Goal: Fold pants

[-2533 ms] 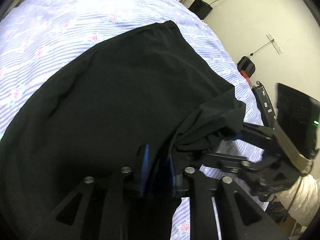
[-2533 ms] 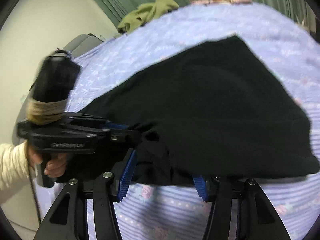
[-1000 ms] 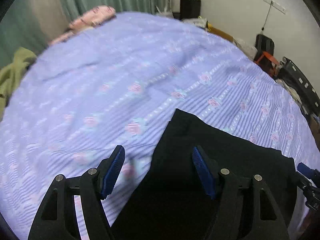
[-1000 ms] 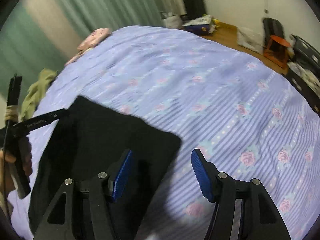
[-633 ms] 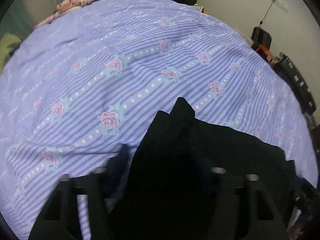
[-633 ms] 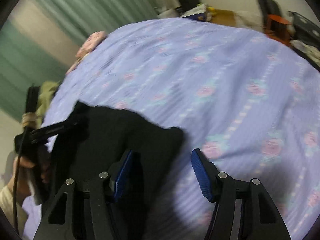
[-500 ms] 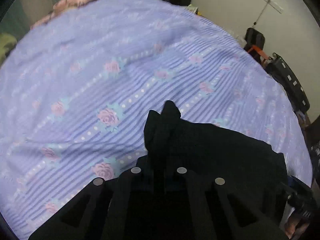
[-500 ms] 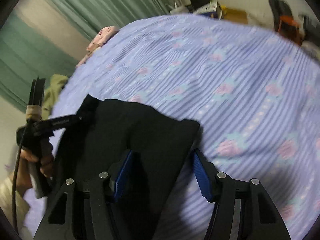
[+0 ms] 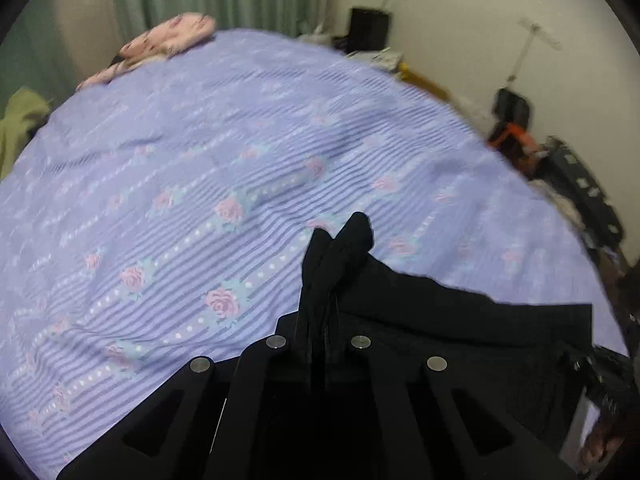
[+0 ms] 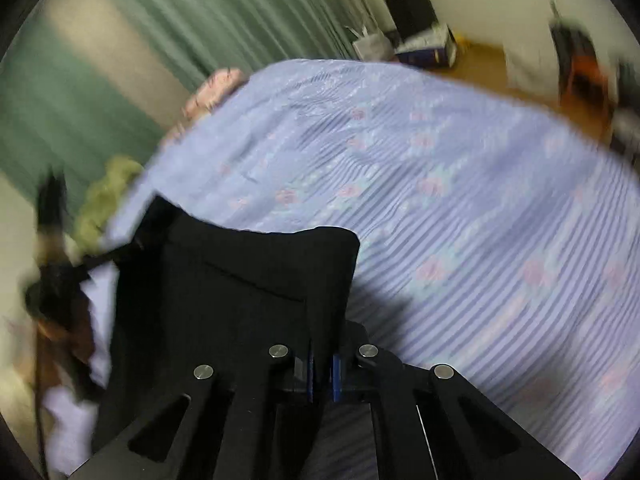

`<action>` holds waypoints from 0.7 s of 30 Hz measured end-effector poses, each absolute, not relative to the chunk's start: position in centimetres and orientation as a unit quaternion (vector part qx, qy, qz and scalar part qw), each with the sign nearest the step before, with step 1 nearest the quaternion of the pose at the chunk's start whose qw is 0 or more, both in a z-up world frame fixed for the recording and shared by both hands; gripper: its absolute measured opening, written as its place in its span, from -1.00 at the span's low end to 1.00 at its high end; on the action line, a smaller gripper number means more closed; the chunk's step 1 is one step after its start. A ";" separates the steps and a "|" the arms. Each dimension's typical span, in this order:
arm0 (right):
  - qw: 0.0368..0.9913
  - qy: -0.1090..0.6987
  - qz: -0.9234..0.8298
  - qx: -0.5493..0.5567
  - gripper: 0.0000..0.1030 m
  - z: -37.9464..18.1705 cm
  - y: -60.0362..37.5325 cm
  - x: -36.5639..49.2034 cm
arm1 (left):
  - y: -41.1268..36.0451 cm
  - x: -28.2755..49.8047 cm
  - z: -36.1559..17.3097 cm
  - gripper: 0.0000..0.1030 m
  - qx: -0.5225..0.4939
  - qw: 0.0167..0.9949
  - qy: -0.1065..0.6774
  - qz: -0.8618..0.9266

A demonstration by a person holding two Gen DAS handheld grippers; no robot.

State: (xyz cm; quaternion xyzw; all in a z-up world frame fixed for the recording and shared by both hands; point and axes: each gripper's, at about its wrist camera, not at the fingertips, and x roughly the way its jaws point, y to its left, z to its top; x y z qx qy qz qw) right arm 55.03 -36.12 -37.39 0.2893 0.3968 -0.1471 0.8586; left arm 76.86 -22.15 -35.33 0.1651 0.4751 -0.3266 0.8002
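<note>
The black pants (image 9: 440, 320) lie folded on a bed covered with a lavender striped bedsheet (image 9: 240, 140) printed with pink roses, and both corners of their near edge are being pinched. In the left wrist view the left tongs (image 9: 318, 344) are closed tight on one corner, the fabric bunched into a narrow upright ridge that pokes out past the tips while the rest of the garment spreads off to the right as a flat dark panel. In the right wrist view the right tongs (image 10: 322, 364) are likewise clamped on the pants (image 10: 248, 280), the blue pads pressed together with a thin fold of cloth between them; a rounded corner of the garment stands just beyond the tips and the cloth runs away to the left, where the other tool and the person's hand show only as a blur. At the far end of the bed rests a pink patterned pillow (image 9: 160, 48), and an olive-green garment (image 9: 20, 120) sits at the bed's left edge. Green curtains (image 10: 200, 32) hang behind. By the wall stand a black speaker-like box (image 9: 368, 26) and, on the floor, an open cardboard box (image 10: 428, 48) whose contents are too blurred to make out.
</note>
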 end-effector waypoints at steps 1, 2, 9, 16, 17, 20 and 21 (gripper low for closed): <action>0.855 0.412 -0.144 0.278 -0.90 -38.2 -36.2 55.8 | -22.5 77.0 -36.2 -0.79 0.179 0.800 0.481 -0.311; 0.852 0.424 -0.140 0.275 -0.88 -38.9 -36.3 56.3 | -22.6 77.2 -36.8 -0.72 0.190 0.801 0.484 -0.298; 0.868 0.402 -0.225 0.186 0.46 -34.5 -35.9 53.1 | -19.7 75.1 -31.3 0.21 0.194 0.851 0.408 -0.267; 0.896 0.372 -0.159 0.181 0.46 -29.1 -31.2 49.4 | -9.8 68.3 -24.7 0.31 0.158 0.874 0.365 -0.279; 0.896 0.379 -0.149 0.175 0.46 -28.9 -30.1 49.1 | -7.9 67.1 -24.2 0.31 0.156 0.878 0.364 -0.268; 0.896 0.394 -0.122 0.166 0.46 -28.7 -26.5 47.9 | -1.5 63.3 -23.5 0.35 0.143 0.886 0.372 -0.237; 0.893 0.404 -0.103 0.169 0.46 -28.8 -24.9 47.6 | 0.5 62.1 -23.6 0.38 0.142 0.888 0.377 -0.224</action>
